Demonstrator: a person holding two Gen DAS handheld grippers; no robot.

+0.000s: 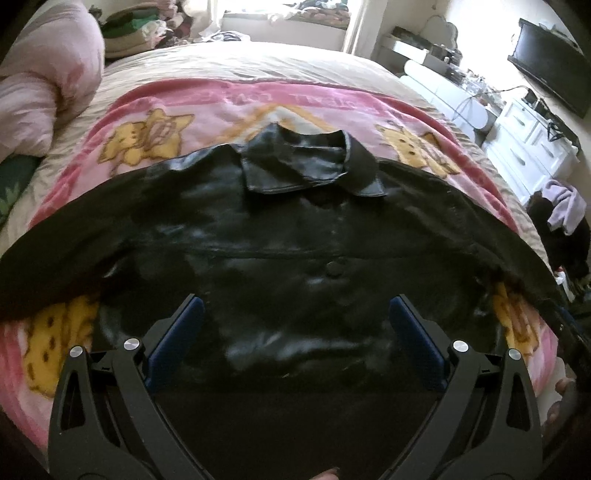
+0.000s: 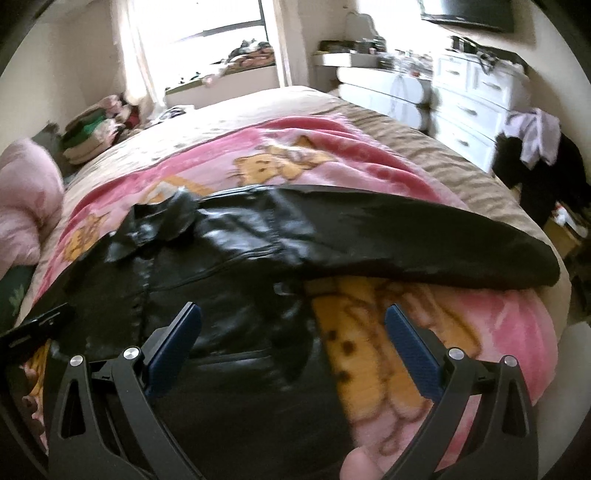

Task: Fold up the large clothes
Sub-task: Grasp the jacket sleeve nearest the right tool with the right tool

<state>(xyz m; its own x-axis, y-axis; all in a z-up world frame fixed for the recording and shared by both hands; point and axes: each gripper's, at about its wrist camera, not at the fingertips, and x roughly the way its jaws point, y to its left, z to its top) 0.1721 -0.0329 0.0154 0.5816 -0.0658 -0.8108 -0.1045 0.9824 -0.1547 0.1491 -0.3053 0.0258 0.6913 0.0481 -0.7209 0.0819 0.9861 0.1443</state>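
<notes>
A black leather jacket (image 1: 295,236) lies spread flat on a pink cartoon blanket (image 1: 155,122) on the bed, collar (image 1: 310,162) at the far side, both sleeves stretched outward. My left gripper (image 1: 295,314) is open and empty, hovering above the jacket's lower body, below a front button (image 1: 335,268). In the right wrist view the jacket (image 2: 229,258) fills the left and middle, its right sleeve (image 2: 424,243) reaching right. My right gripper (image 2: 293,325) is open and empty, over the jacket's right side edge and the blanket (image 2: 443,332). The left gripper's tip (image 2: 33,328) shows at the left edge.
A pink rolled duvet (image 1: 44,81) lies at the bed's left. Folded clothes (image 2: 96,133) are stacked at the far left corner. White drawers (image 2: 476,103) with a TV (image 2: 469,13) above stand right of the bed. Clothes (image 2: 535,147) hang by the bed's right edge.
</notes>
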